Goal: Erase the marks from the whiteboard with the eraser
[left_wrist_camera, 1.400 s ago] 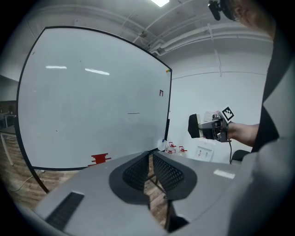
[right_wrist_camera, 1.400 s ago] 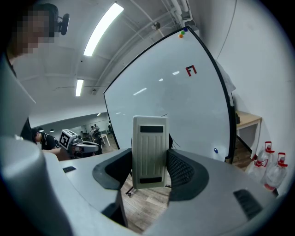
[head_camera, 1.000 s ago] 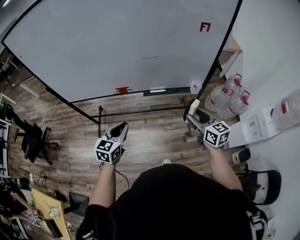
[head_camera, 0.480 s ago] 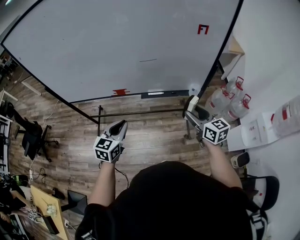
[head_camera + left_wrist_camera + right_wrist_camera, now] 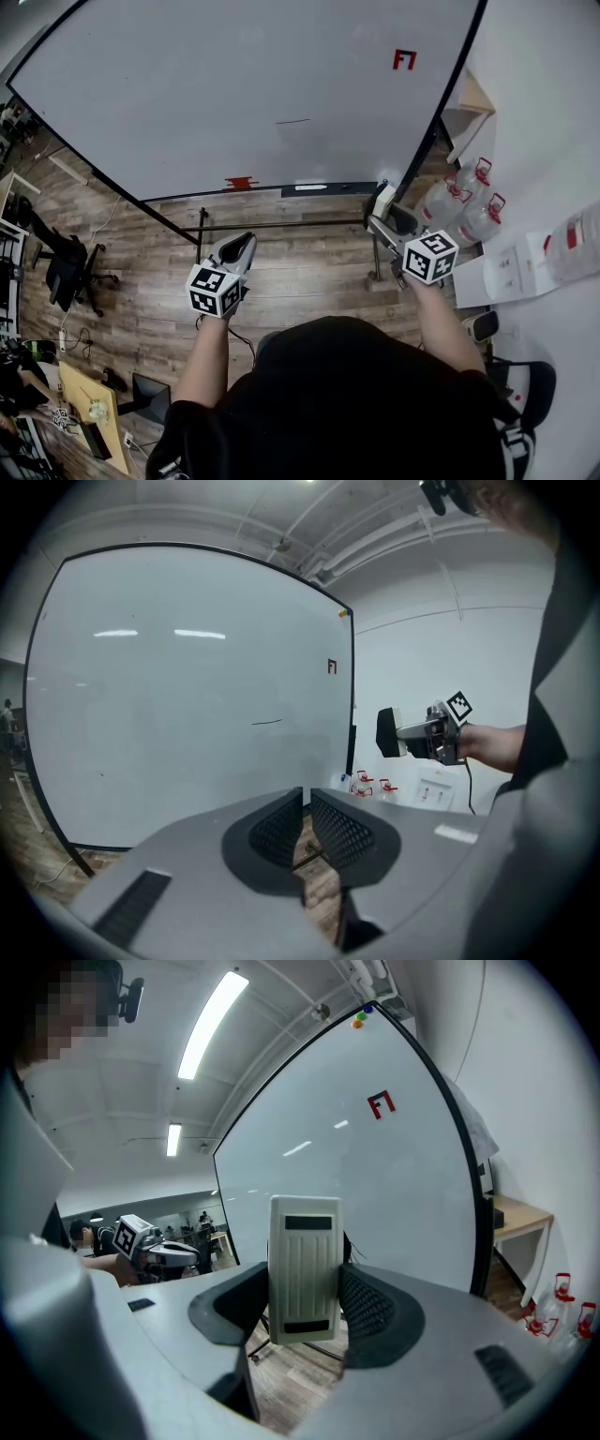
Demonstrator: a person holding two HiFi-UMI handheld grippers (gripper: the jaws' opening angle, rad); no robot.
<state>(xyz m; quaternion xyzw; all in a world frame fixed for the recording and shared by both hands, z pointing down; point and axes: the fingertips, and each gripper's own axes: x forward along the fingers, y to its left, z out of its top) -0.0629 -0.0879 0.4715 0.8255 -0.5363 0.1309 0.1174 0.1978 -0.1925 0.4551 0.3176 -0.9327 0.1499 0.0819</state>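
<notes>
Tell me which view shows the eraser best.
The right gripper view: the eraser stands upright and large at centre, clamped in the right claw. The head view shows it small, from above; the left gripper view shows it far off, from the side.
</notes>
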